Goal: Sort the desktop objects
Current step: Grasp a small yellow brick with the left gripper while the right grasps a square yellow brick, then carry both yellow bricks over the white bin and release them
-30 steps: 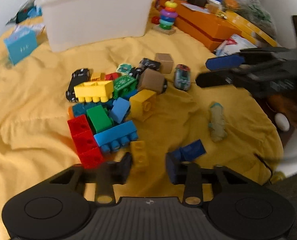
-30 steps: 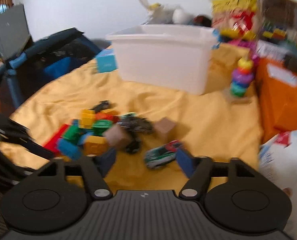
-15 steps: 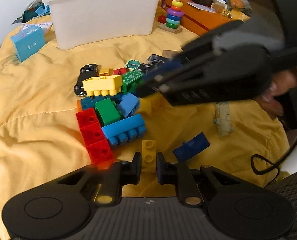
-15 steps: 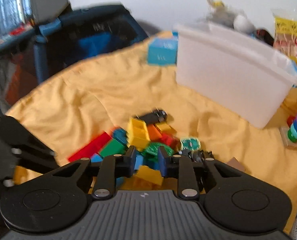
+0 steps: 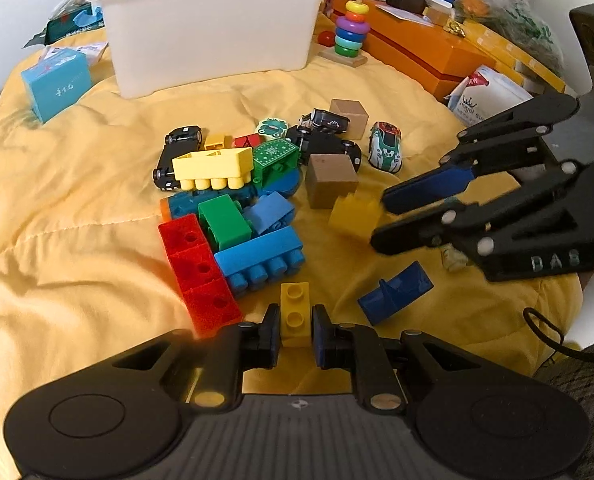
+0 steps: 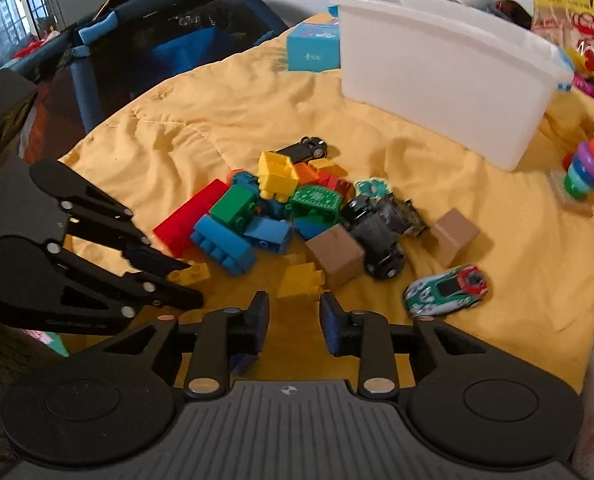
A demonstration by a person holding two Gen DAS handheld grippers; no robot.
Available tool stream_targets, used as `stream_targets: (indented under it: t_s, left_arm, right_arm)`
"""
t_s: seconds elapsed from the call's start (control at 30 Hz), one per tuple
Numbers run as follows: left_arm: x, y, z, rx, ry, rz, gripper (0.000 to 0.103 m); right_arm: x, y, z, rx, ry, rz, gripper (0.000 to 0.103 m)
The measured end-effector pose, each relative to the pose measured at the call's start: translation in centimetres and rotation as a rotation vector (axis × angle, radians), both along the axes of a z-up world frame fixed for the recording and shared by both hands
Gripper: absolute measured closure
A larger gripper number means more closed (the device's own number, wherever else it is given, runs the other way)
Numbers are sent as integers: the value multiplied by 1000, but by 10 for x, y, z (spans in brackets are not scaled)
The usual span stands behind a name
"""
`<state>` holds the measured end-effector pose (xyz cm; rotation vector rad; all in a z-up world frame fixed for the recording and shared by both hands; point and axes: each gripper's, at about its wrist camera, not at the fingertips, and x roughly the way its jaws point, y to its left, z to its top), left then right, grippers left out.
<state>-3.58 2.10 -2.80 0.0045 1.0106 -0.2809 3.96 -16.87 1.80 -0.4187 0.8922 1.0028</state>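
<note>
Risk – left gripper (image 5: 295, 330), clamped on the small yellow brick (image 5: 295, 314), grips only its end, while right gripper (image 6: 293, 318), jaws opening empty, could nudge the yellow block (image 6: 300, 280).

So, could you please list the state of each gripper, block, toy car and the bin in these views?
left gripper: shut on the small yellow brick.
right gripper: jaws opening, nothing gripped; yellow block lies just ahead of them.
white bin: upright, open-topped, contents hidden.
green and white toy car: on its wheels, apart from the pile.
dark blue piece: lying loose on the cloth.
</note>
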Motion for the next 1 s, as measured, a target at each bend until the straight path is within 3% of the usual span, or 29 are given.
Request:
stream_targets:
  t_s: [0.17,0.27,0.4,0.53,0.63,0.83,1.0]
  left_arm:
    - [2,0,1,10,-1,-16,85]
    - [3,0,1,14,0,-26,85]
    - [6,-2,0,22,-1,-38,85]
    - [7,-1,0,22,6,-42,85]
    - [7,1,6,16,-3,-46,86]
    - [15,12,58,-50,-142,-21,86]
    - [46,24,111,-18,-307,-17,85]
  right_arm:
    - [-13,17,-8,15,27,58,72]
    - [-10,11,2,58,-3,-27,72]
    - [-2,12,0,7,-31,-83,56]
    - [-5,23,-19,-44,0,-44,56]
    - [-6,26,-29,-82,-1,-49,65]
    - [2,14,2,-8,-24,-81,65]
    - [23,6,43,61,-133,-126,65]
